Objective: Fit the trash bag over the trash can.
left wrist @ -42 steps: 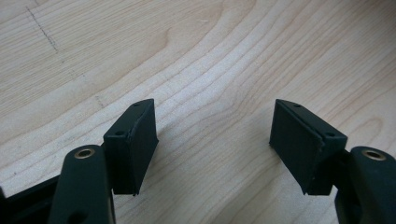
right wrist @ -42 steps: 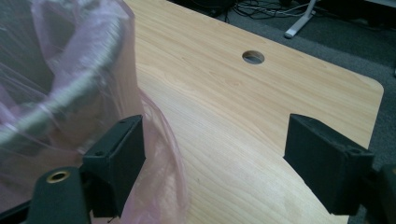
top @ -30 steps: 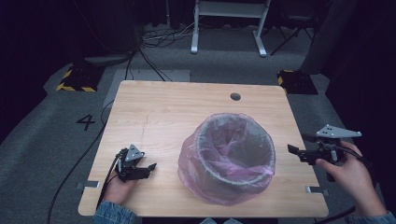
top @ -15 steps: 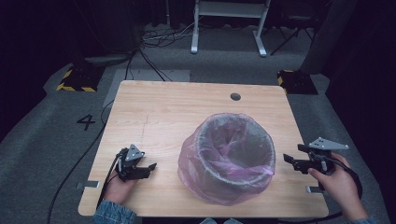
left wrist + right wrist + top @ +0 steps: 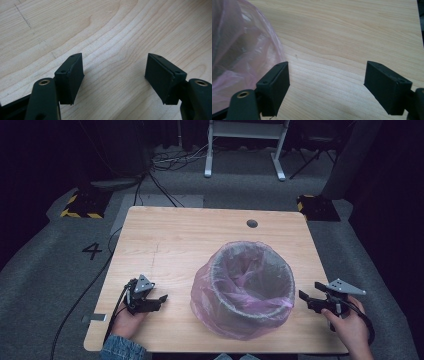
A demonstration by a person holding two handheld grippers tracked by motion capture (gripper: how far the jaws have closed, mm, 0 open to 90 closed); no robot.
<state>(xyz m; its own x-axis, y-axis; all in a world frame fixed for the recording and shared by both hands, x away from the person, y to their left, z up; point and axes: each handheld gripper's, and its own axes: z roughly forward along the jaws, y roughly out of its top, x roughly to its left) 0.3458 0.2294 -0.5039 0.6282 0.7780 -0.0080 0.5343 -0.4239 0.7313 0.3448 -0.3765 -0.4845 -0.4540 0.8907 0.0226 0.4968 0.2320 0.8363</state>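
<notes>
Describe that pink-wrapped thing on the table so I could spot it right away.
Find the wooden table; on its near right part stands a round bin, between the left gripper and the right gripper. It alone is lined with a see-through pink bag folded over its rim.

Bin with bag sits near-right of centre on table; left gripper at its left, right gripper at its right.
</notes>
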